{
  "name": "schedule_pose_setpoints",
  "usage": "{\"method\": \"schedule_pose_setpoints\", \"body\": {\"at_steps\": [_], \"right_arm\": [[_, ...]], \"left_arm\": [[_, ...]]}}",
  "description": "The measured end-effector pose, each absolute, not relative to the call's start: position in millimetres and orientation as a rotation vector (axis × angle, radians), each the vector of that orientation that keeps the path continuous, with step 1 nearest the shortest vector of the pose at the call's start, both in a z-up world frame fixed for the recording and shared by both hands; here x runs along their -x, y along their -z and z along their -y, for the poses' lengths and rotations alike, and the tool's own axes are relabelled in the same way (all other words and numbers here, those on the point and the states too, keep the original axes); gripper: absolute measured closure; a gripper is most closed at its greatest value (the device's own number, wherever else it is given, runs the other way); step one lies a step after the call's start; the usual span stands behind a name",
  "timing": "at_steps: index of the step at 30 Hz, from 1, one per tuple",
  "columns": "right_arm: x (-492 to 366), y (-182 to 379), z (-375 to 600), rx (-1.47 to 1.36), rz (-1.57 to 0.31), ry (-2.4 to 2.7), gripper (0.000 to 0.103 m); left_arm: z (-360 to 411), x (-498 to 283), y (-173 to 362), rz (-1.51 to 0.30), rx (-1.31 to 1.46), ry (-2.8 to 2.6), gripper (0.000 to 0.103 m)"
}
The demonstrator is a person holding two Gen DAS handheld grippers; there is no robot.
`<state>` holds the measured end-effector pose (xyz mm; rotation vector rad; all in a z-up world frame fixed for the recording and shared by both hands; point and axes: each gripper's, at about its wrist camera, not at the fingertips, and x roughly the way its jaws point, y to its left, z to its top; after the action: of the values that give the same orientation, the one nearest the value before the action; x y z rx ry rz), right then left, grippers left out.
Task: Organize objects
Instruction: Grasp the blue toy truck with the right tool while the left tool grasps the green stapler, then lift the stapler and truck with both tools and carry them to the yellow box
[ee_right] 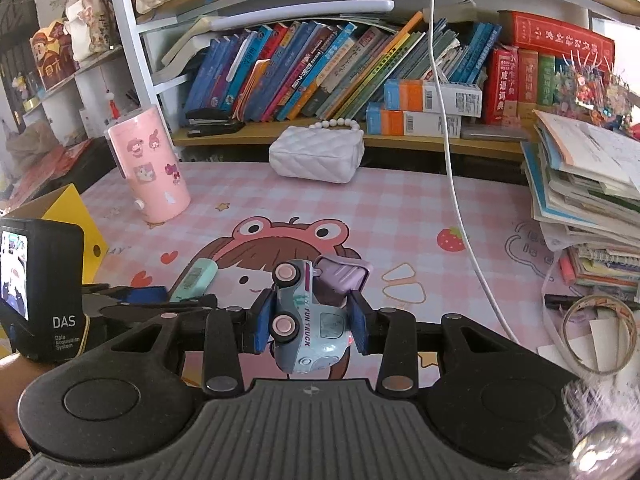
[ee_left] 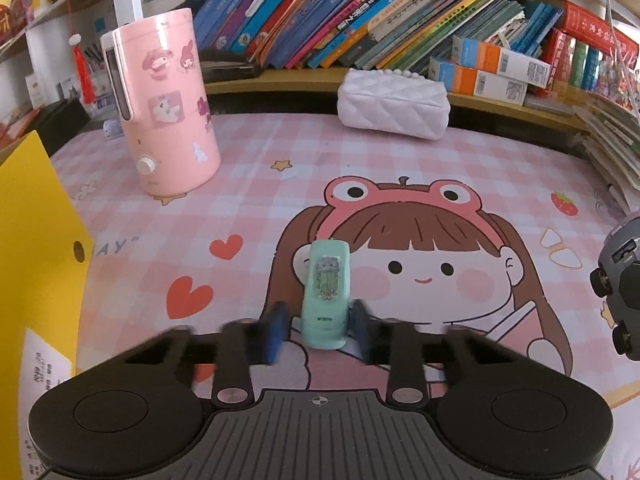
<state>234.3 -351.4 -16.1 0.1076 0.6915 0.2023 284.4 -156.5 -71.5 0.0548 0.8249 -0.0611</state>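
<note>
A mint green stapler (ee_left: 326, 292) with a sticker on top lies on the pink cartoon desk mat (ee_left: 360, 176), its near end between the blue pads of my left gripper (ee_left: 318, 330). The pads look blurred, with a gap on the left side, so the jaws stand apart around it. The stapler also shows in the right wrist view (ee_right: 195, 279). My right gripper (ee_right: 310, 320) is shut on a light blue toy truck (ee_right: 308, 320) with pink wheels, tilted on its side and held above the mat. A small purple case (ee_right: 342, 278) sits just beyond it.
A pink sticker-covered canister (ee_left: 164, 100) stands at the back left. A white quilted purse (ee_left: 392, 102) lies by the bookshelf (ee_left: 340, 12). A yellow box (ee_left: 32, 260) is at the left edge. Stacked books (ee_right: 588, 200), a tape ring (ee_right: 598, 334) and a white cable (ee_right: 460, 208) are on the right.
</note>
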Motion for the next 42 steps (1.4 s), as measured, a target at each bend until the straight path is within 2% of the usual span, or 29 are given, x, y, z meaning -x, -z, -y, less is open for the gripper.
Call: {"method": "schedule_pose_setpoints", "body": {"at_steps": [18,29,42], "right_arm": [[-204,22,324,-0.06,-0.723,-0.221,0.067],[-175,32,303,-0.042,-0.783,-0.21,0.067],[-158,25,278,-0.017,-0.77,-0.238,0.067]], "left_arm": [[125,-213,18,-0.735,0.029,0.123,0.08],[99,-165,15,-0.748,0.058,0.101,0.08],[83,-136,13,-0.746,0.068,0.092,0.08]]}}
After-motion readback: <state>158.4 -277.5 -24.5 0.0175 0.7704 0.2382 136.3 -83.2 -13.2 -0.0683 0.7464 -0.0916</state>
